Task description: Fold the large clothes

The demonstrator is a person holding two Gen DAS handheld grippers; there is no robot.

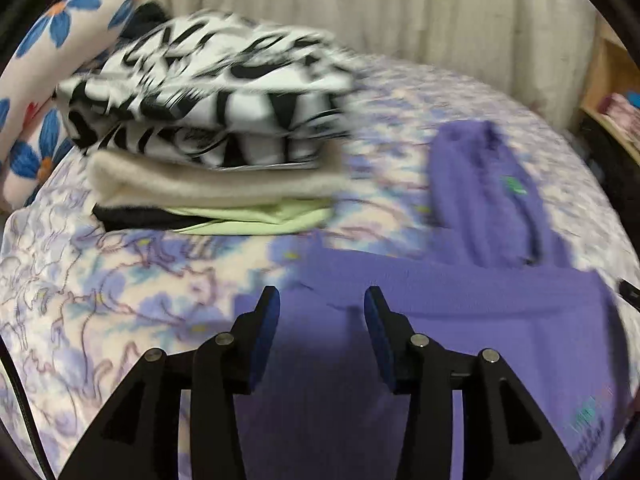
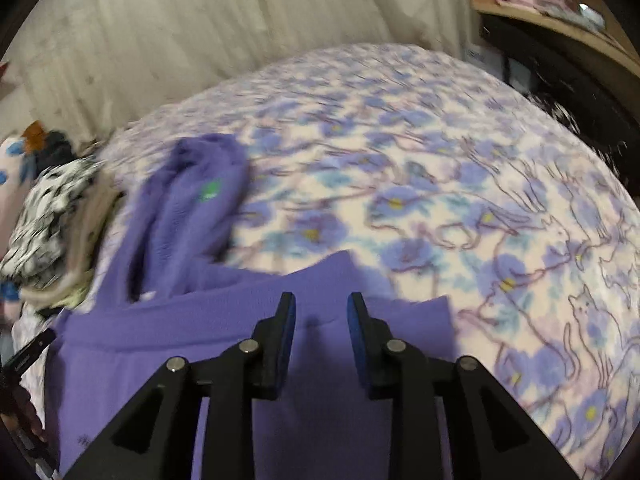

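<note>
Purple sweatshirt (image 1: 500, 312) flat on bed (image 2: 440, 160) | your left fingers (image 1: 276, 308) and right fingers (image 2: 288, 312) part-open, empty | folded stack (image 1: 208, 128) at 10 o'clock, kept clear.

Floral pillow (image 1: 48, 80); wooden shelf (image 2: 560, 20)

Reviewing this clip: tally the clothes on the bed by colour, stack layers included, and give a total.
Purple garment, spread out: 1
Black-and-white patterned, top of stack: 1
Cream: 1
Light green: 1
Black, bottom of stack: 1
Total: 5, counting each visible layer as one; blur may hide more.
</note>
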